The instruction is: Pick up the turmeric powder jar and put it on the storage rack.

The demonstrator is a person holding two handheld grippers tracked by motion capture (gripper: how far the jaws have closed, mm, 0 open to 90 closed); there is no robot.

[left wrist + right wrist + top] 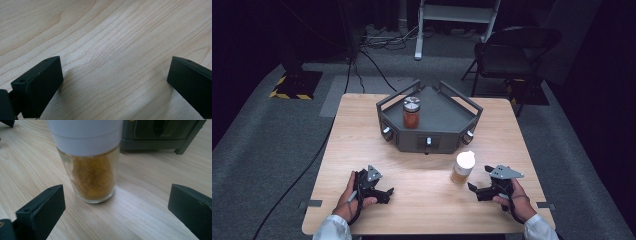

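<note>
A glass jar of yellow-brown powder with a white lid (462, 167) (90, 170) stands on the wooden table (427, 200), just in front of a dark grey three-sided rack (462, 107). A second jar with orange-red contents and a metal lid (411, 113) stands upright inside the rack. My right gripper (472, 186) (115, 210) is open, low on the table, with the white-lidded jar just ahead of its jaws and untouched. My left gripper (388, 193) (113, 85) is open over bare wood at the front left, nothing between its jaws.
The rack has small knobs (428, 141) along its front faces. Beyond the table stand a black folding chair (512, 52) and a white frame's legs (419, 30). Cables (377, 60) run across the grey carpet. Bare table lies between the two grippers.
</note>
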